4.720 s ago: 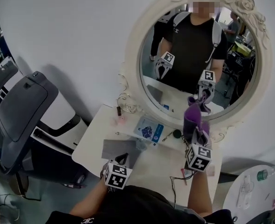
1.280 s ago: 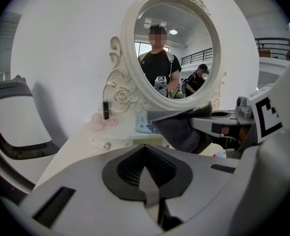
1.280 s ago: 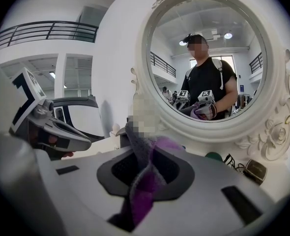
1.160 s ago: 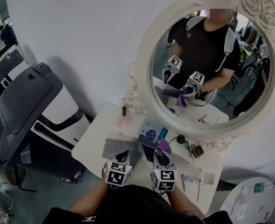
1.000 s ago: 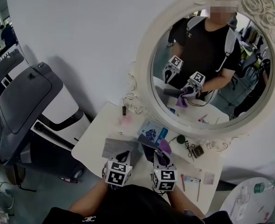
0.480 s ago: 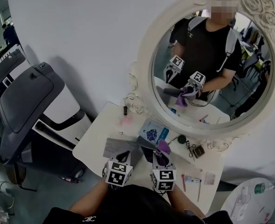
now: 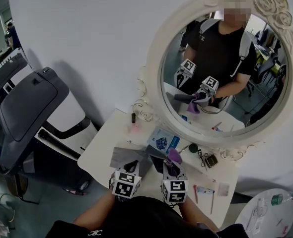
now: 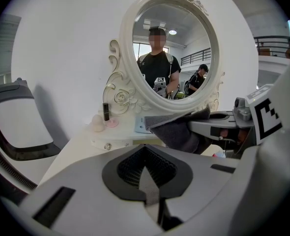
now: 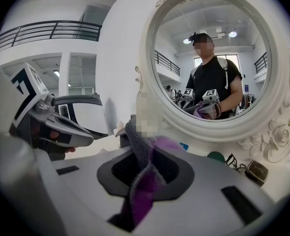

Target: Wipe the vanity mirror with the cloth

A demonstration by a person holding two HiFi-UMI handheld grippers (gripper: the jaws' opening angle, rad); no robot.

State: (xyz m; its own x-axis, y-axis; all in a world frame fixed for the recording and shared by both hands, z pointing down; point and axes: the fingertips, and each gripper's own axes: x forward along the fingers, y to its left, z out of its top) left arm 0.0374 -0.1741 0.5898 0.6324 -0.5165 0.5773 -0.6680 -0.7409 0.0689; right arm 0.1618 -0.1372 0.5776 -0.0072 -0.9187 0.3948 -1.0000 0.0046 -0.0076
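Oval vanity mirror (image 7: 221, 68), cream frame carved with roses, stood upright at the back of the table (image 7: 102, 152). Grey-and-purple cloth (image 9: 145, 176) was bunched, pinched between the right gripper's (image 7: 171, 168) jaws, short of the glass.

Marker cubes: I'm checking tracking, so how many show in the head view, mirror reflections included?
4: one on the left gripper, one on the right gripper, and both reflected in the vanity mirror. None seems hidden.

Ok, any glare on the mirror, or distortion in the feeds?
Head view: even light, no glare on the mirror. Left gripper view and right gripper view: heavy fisheye, dark corners; in the right gripper view the cloth near the lens looks soft.
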